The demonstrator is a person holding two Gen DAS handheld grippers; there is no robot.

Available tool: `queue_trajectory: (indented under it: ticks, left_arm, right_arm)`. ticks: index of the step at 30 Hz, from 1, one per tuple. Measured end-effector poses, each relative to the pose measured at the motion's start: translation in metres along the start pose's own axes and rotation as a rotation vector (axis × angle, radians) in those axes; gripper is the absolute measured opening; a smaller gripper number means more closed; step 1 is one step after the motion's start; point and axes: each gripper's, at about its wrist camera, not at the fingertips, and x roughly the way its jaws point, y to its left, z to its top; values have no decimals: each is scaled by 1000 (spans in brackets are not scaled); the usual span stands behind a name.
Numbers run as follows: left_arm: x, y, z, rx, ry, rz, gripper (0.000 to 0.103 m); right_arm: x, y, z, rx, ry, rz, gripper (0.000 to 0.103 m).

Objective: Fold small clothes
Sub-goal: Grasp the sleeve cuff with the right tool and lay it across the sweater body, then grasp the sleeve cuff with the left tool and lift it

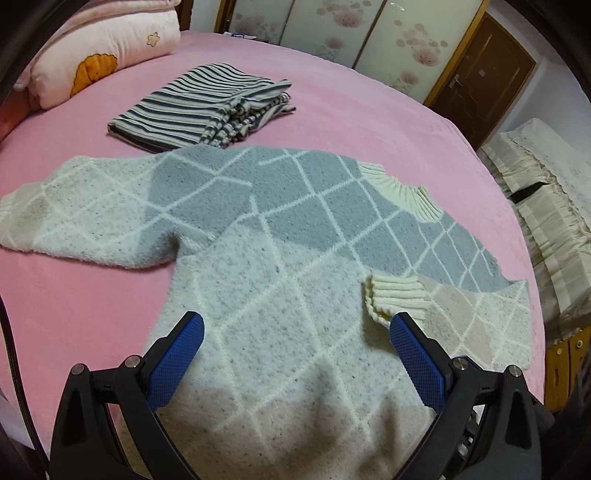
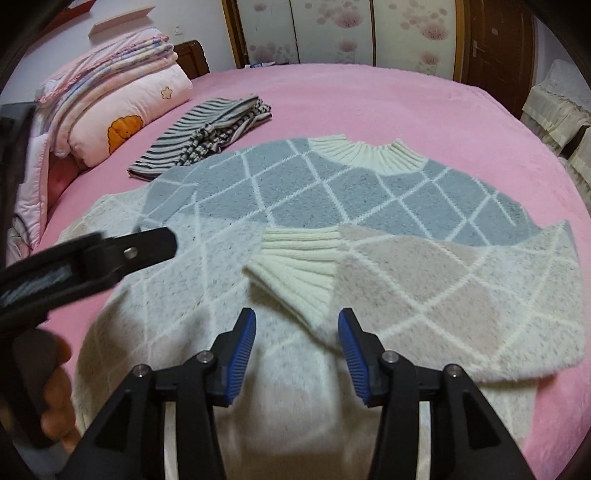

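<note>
A fluffy diamond-pattern sweater (image 1: 280, 236), grey-blue at the top and cream below, lies flat on the pink bed (image 1: 369, 107). One sleeve (image 1: 74, 206) stretches out to the left. The other sleeve (image 2: 443, 295) is folded across the body, its ribbed cuff (image 2: 295, 266) near the middle. My left gripper (image 1: 297, 321) hovers open and wide over the lower body of the sweater, with nothing held. My right gripper (image 2: 298, 314) is open just short of that cuff (image 1: 395, 295); the sleeve's edge lies between the pads, which do not press it. A hand (image 2: 55, 387) holds the left gripper (image 2: 166, 242).
A folded striped garment (image 1: 199, 107) lies just beyond the sweater's shoulder. Stacked pink pillows and quilts (image 2: 122, 103) sit at the bed's far left. The bed edge curves at the right, with a cream-covered seat (image 1: 546, 206) beyond it. Wardrobe doors (image 2: 332, 33) stand behind.
</note>
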Motion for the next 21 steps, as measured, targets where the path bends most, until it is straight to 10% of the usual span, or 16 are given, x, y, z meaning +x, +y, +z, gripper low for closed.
queue_trajectory:
  ticks: [11,21]
  left_arm:
    - [20,-35,-19,10,96,-212,97]
    - [67,-60,-20,-86,151,-322,71]
  right_arm:
    - [-48,-59,-47,199,-19,-32,71]
    - [-77,-104,-79,293,-152,-183,71]
